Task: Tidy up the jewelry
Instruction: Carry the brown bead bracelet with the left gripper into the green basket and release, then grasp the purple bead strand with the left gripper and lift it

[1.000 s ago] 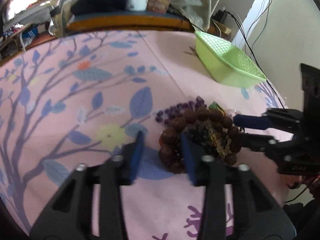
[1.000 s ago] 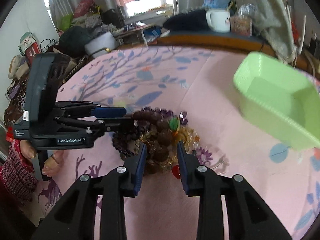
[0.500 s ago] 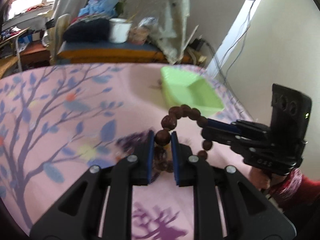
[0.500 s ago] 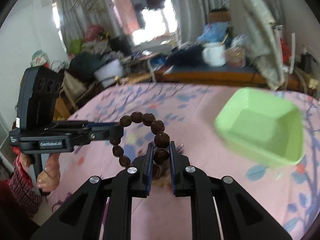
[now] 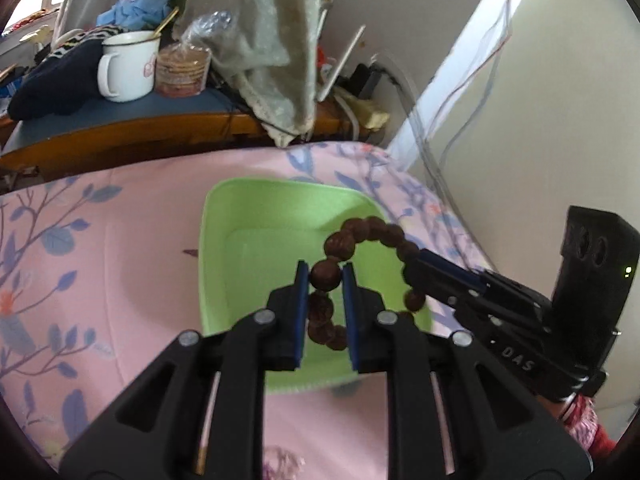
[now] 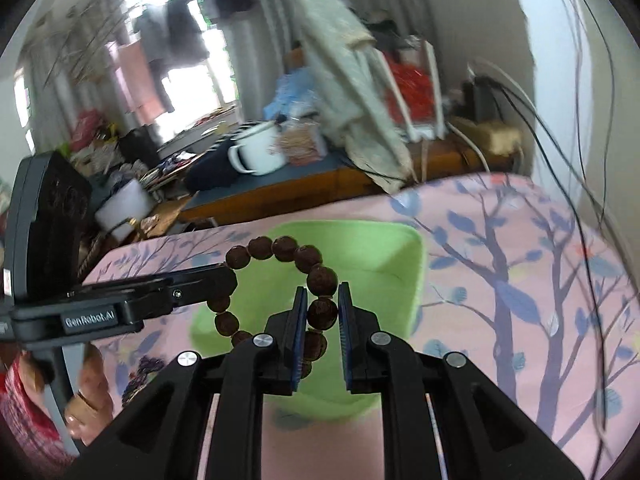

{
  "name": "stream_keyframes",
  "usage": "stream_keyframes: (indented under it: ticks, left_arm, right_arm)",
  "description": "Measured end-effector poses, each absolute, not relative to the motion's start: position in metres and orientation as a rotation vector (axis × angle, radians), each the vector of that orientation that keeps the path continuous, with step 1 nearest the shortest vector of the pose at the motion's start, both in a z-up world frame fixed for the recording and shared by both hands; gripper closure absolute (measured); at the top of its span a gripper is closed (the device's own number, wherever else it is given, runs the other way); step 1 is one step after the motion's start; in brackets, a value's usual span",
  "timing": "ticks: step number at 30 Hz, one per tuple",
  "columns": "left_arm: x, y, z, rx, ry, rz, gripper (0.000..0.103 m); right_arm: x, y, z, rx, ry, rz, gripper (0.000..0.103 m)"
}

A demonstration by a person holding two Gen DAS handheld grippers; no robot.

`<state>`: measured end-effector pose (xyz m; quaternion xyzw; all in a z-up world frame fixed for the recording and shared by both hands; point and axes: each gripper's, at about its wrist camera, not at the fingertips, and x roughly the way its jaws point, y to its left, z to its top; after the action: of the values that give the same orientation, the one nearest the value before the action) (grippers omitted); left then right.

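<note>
left hand-held gripper [image 5: 325, 276]: blue pads clamped on 1 brown bead of the bead bracelet [image 5: 370, 230]; also in the right wrist view, coming in from the left [image 6: 224, 280] and gripping the far side of the loop
right hand-held gripper [image 6: 322, 312]: pads clamped on 1 bead of the same bracelet; in the left wrist view it enters from the right [image 5: 418, 266], tips on the loop
bracelet: large dark-brown wooden beads on a loop, held in the air between the 2 grippers, hanging over the green tray [image 5: 256, 248]; not touching the tray as far as I can tell
tray: light green plastic, rectangular with rounded corners, sits on the pink sheet [image 5: 100, 248]; inside looks bare where visible
surface: pink fabric with blue leaves and purple tree branches; looks like a bed, cannot tell for sure
other jewelry: small pile of purple and dark beads [image 6: 142, 372] on the sheet at lower left of the right wrist view, partly hidden behind the left gripper body
person: hand [image 6: 86, 396] on the left gripper's handle, red patterned sleeve [image 6: 24, 420]; red cuff low right in the left wrist view [image 5: 584, 428]
background: white enamel mug [image 5: 128, 66] on a blue-topped shelf, packet of round biscuits [image 5: 182, 68] just beside it, pale cloth [image 5: 276, 36] hanging, cables on the wall
blur: right wrist view smeared in the background
</note>
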<state>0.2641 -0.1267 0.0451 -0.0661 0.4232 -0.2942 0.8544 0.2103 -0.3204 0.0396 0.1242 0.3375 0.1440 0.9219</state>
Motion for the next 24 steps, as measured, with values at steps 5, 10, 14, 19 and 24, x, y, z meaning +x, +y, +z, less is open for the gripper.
stream_keyframes:
  ticks: [5, 10, 14, 19, 24]
  left_arm:
    - [0.265, -0.094, 0.046, -0.141, 0.909, -0.597, 0.062]
    - [0.228, -0.031, 0.052, -0.110, 0.864, -0.561, 0.059]
    - [0.198, -0.010, 0.022, -0.091, 0.932, -0.565, 0.059]
    - [0.166, -0.002, -0.010, -0.092, 0.991, -0.554, 0.064]
    - [0.136, 0.018, -0.013, -0.075, 0.985, -0.557, 0.083]
  right_arm:
    - [0.205, -0.349, 0.022, 0.560, 0.666, 0.370, 0.103]
    - [0.176, -0.326, 0.041, 0.516, 0.603, 0.512, 0.071]
    - [0.165, -0.264, 0.039, 0.283, 0.713, 0.603, 0.082]
    - [0.177, -0.200, 0.012, 0.161, 0.861, 0.638, 0.103]
    - [0.167, -0.167, -0.015, 0.155, 0.963, 0.675, 0.103]
